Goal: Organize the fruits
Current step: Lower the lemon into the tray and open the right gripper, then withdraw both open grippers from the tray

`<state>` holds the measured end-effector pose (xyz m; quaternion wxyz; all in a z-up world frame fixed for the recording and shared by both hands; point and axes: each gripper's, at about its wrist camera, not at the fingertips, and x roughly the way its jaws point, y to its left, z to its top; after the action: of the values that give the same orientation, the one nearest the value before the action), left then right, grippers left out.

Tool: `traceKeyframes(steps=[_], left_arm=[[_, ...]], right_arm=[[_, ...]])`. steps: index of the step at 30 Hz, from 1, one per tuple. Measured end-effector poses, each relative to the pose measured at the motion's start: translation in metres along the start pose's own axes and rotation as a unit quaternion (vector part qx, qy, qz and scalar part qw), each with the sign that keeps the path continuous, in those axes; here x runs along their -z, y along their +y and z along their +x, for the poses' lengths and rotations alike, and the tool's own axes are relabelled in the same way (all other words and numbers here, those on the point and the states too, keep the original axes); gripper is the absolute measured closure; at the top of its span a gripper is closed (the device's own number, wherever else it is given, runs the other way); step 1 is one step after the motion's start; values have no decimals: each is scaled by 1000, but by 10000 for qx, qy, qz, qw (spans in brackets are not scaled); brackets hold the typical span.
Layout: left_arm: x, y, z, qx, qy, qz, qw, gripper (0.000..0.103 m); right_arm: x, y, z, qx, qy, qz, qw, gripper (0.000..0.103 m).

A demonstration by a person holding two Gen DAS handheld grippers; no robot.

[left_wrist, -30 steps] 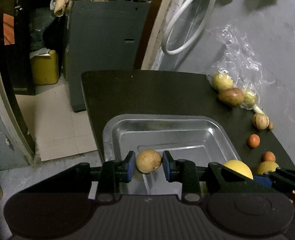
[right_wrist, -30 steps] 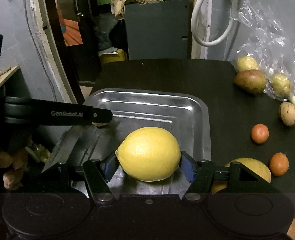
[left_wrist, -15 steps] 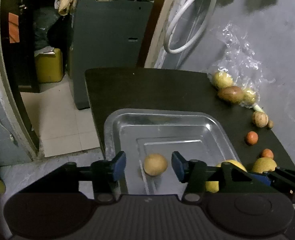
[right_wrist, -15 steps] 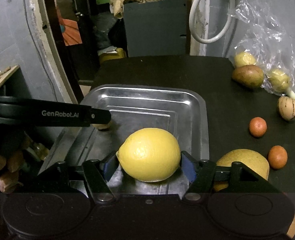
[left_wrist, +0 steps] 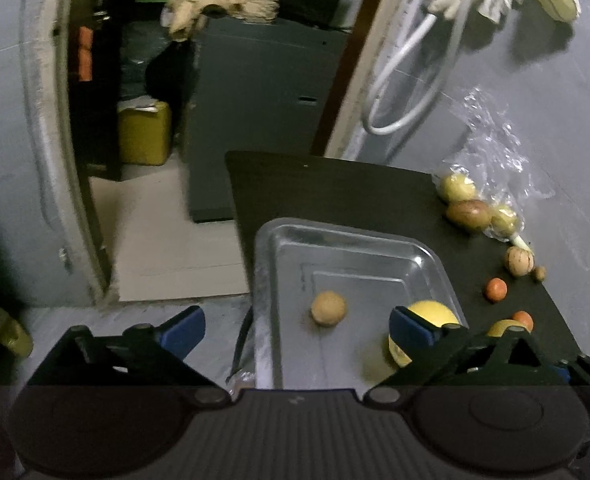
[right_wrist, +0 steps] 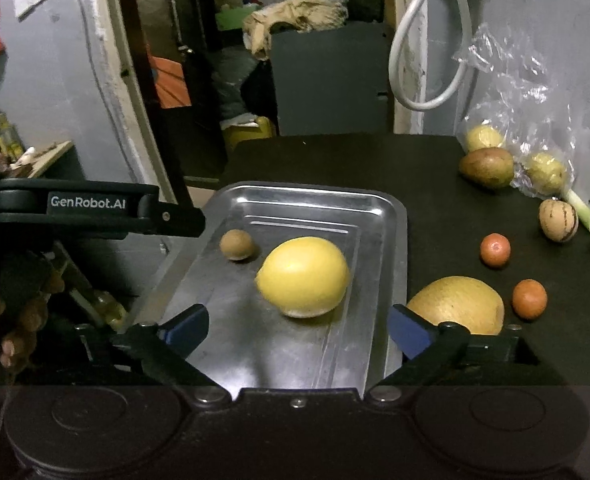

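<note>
At far left in our right wrist view, our left gripper reaches in from the side over the left edge of a metal tray; in its own view its blue-padded fingers are spread wide and released, grasping nothing. The tray sits on a dark counter. Inside it, toward the left, lies a small round brown fruit, and just right of it, apart from it, a large yellow lemon rests on the tray floor. Our right gripper hangs just in front of the lemon, its fingers released and wide, touching nothing. Right of the tray, just beside its rim, a big pale yellow fruit lies on the counter. Further right are two small orange fruits, a striped tan fruit, and at the back a brownish pear beside a clear plastic bag holding yellow fruit.
</note>
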<state>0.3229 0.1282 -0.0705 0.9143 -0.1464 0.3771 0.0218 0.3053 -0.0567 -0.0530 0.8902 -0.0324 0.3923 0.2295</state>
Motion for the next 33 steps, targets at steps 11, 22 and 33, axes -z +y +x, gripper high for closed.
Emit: traceKeyframes(steps=[11, 22, 33], left_arm=[[40, 7, -53, -486, 72, -505, 9975, 1], [76, -12, -86, -660, 357, -571, 9955, 1], [107, -48, -95, -625, 668, -415, 9949, 1]], right_arm=[[22, 13, -51, -454, -154, -419, 9980, 1], [48, 7, -82, -770, -11, -742, 9943, 1], [68, -30, -97, -670, 220, -590, 9958, 1]])
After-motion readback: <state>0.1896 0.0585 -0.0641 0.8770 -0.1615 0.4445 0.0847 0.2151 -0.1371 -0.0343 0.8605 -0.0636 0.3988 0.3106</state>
